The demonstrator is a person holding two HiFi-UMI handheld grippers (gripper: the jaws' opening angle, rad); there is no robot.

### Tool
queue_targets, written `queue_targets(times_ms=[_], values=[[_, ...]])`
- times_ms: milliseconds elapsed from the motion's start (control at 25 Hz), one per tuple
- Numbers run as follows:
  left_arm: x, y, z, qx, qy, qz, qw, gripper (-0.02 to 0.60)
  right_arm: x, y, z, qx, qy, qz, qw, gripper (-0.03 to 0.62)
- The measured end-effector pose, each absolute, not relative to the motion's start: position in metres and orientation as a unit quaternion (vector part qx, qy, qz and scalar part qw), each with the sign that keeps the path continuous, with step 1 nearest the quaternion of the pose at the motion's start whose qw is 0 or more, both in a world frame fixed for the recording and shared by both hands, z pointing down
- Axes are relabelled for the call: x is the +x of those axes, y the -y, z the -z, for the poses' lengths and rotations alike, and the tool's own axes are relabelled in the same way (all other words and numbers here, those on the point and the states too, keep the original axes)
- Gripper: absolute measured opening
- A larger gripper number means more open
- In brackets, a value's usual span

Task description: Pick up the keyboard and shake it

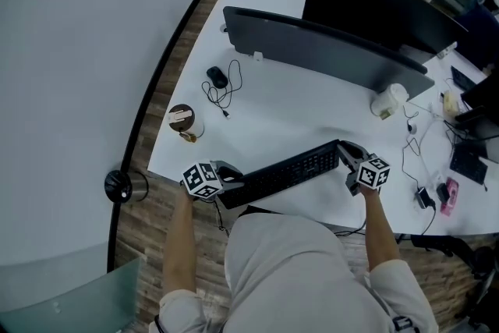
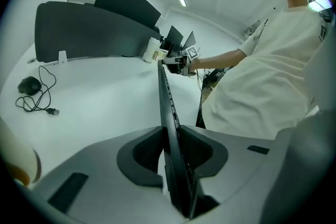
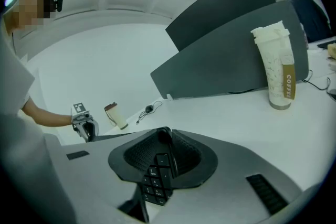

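A long black keyboard [image 1: 284, 174] lies along the front edge of the white desk [image 1: 296, 109]. My left gripper [image 1: 224, 182] is shut on its left end and my right gripper [image 1: 348, 160] on its right end. In the left gripper view the keyboard [image 2: 167, 107] runs edge-on away from the left gripper [image 2: 169, 139], both pads against it, toward the right gripper [image 2: 177, 64] at its far end. In the right gripper view several keys of the keyboard [image 3: 156, 178] sit inside the right gripper [image 3: 163, 157]. Whether the keyboard is clear of the desk I cannot tell.
A black mouse [image 1: 217, 77] with a loose cable lies at the back left. A paper cup [image 1: 185, 122] stands at the left edge. A white coffee cup [image 1: 390, 99] stands by the dark divider panel [image 1: 327, 51]. Cables and small devices [image 1: 437, 191] lie at the right.
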State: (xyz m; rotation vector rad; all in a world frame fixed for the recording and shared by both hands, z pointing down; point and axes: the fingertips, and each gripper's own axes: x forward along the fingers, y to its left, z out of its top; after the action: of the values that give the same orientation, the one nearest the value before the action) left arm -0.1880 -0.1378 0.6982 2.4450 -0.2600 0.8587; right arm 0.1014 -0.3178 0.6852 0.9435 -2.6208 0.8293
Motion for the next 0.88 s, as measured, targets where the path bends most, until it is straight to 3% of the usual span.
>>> queue_targets(times_ms=[120, 400, 600, 800, 880], values=[[-0.190, 0.140, -0.698, 0.903, 0.090, -0.333, 0.257, 0.106, 0.096, 0.316, -0.684, 0.264, 0.916, -0.233, 0.193, 0.104], [-0.192, 0.157, -0.691, 0.902, 0.067, -0.366, 0.217, 0.100, 0.054, 0.307, -0.665, 0.027, 0.912, -0.096, 0.398, 0.255], [-0.189, 0.170, -0.687, 0.897, 0.043, -0.401, 0.181, 0.097, 0.039, 0.256, -0.693, -0.168, 0.816, -0.095, 0.544, 0.262], [-0.187, 0.176, -0.682, 0.891, 0.028, -0.432, 0.133, 0.095, 0.036, 0.236, -0.715, -0.207, 0.776, -0.091, 0.589, 0.262], [-0.188, 0.177, -0.684, 0.887, 0.023, -0.446, 0.120, 0.097, 0.038, 0.229, -0.721, -0.210, 0.766, -0.080, 0.603, 0.230]])
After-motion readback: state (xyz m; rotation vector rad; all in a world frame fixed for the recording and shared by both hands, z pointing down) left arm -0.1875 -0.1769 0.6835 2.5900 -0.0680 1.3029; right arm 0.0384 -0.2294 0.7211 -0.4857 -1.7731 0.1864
